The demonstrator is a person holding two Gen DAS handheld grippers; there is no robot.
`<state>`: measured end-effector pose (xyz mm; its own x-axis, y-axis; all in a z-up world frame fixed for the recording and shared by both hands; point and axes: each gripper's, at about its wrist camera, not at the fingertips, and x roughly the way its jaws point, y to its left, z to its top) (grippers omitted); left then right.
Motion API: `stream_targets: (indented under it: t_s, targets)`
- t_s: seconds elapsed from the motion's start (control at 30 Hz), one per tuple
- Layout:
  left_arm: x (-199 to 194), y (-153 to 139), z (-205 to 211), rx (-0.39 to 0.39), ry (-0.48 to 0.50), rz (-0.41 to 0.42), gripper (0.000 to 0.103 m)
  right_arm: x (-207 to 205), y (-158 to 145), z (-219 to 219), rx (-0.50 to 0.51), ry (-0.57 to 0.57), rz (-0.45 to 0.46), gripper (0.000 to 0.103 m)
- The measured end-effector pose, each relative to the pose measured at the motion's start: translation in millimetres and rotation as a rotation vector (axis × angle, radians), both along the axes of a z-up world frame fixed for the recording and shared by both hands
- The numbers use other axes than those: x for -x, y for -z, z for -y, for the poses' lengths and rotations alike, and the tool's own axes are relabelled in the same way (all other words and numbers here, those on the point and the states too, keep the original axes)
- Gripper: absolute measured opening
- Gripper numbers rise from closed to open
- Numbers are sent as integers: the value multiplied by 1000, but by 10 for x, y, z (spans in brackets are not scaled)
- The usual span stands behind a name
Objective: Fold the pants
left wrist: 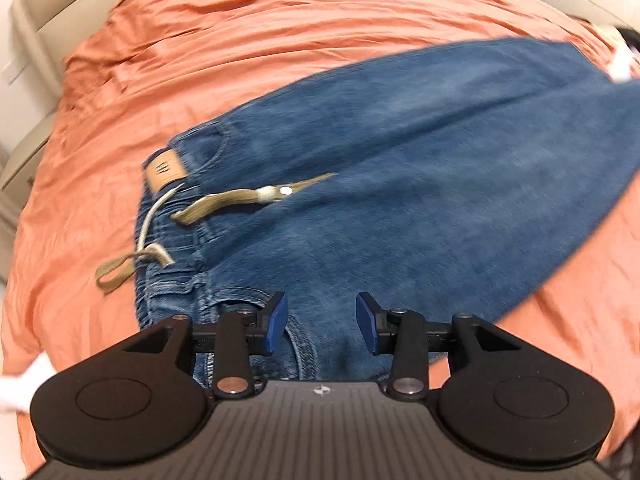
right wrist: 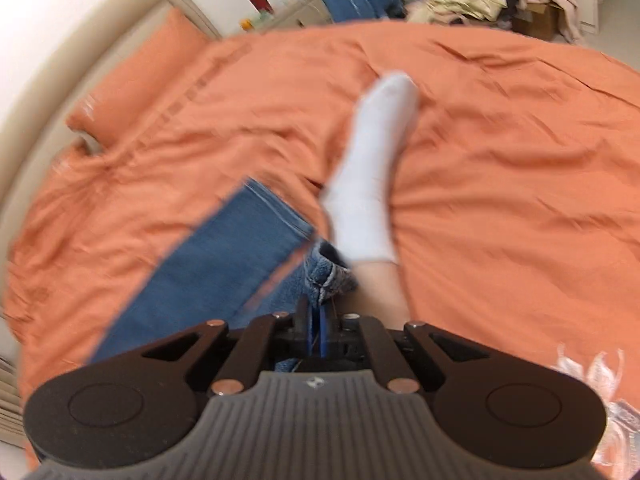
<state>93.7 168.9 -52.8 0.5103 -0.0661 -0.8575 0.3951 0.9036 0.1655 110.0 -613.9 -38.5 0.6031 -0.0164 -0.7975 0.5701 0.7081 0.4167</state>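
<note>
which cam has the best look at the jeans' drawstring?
Left wrist: the beige drawstring lies in full view across the waistband of the jeans, beside the leather patch. Right wrist shows only a leg and hem, no drawstring.

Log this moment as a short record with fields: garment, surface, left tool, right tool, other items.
garment: blue jeans lying on the bed, waistband with drawstring nearest the left tool
surface: orange bedspread
left tool: left tool open above the waistband, nothing between its pads
right tool: right tool shut on the leg hem
other items: a person's foot in a white sock on the bed
</note>
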Motion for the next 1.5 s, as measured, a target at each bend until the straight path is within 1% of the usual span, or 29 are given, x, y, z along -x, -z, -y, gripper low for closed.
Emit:
stream_targets:
  t_s: [0.07,0.13,0.2,0.27,0.3,0.4,0.47,0.53,0.6,0.63,0.67,0.7,0.73,0.77,0.8,0.83,0.87,0.9,1.03,1.1,1.17,1.27,1.37,1.43,1.47,1.5]
  targets:
    - [58,11,47,-15,54,-11,47,-9,176,0,10,-2,-56,0]
    - [121,22,98,-49,112,-28,52,2,332,18,22,-12,-97,0]
    - [207,57,162,-109,185,-46,55,23,363,18,59,-4,-131,12]
    - [291,122,228,-174,254,-65,59,80,295,21,155,-2,-176,21]
    - [335,165,258,-207,285,-74,60,63,258,10,206,-16,-195,21]
    - [460,358,352,-317,384,-92,65,67,121,-63,254,-82,-202,21]
    - [518,513,411,-377,423,-74,66,59,16,-176,292,-150,-190,22]
    - [548,648,464,-416,450,-59,66,46,-61,-286,327,-220,-186,23]
    - [570,785,523,-483,459,-8,65,34,-118,-407,365,-301,-179,24]
    - [581,850,550,-514,469,14,61,32,-139,-478,394,-346,-178,25]
    - [586,898,571,-538,475,31,54,31,-162,-543,433,-394,-180,29]
    - [591,954,590,-566,471,51,51,34,-187,-605,472,-440,-181,31]
    - [593,987,600,-579,467,64,43,44,-210,-664,513,-492,-178,31]
    - [598,1007,604,-582,463,72,33,60,-234,-715,552,-540,-175,31]
    - [605,1012,603,-578,457,82,26,78,-256,-762,595,-591,-173,32]
    - [613,1001,599,-570,451,94,11,97,-263,-805,637,-640,-173,33]
    - [619,971,594,-556,437,108,7,116,-264,-847,680,-693,-178,33]
    - [615,918,579,-535,407,126,6,140,-241,-900,734,-756,-189,34]
    - [546,593,482,-401,256,203,5,275,-53,-1119,935,-1027,-248,34]
    - [500,437,457,-352,193,235,5,358,50,-1253,1014,-1151,-258,34]
    - [440,339,475,-324,157,250,5,407,152,-1351,1073,-1241,-262,34]
    - [376,236,496,-292,110,258,5,403,306,-1438,1133,-1316,-285,32]
    - [385,182,510,-281,82,270,5,376,423,-1476,1172,-1359,-295,17]
    - [375,151,506,-264,62,275,5,361,459,-1483,1185,-1364,-291,13]
    - [379,149,480,-257,53,278,5,359,472,-1482,1192,-1362,-287,4]
    - [399,139,480,-250,43,282,5,358,486,-1484,1195,-1356,-285,0]
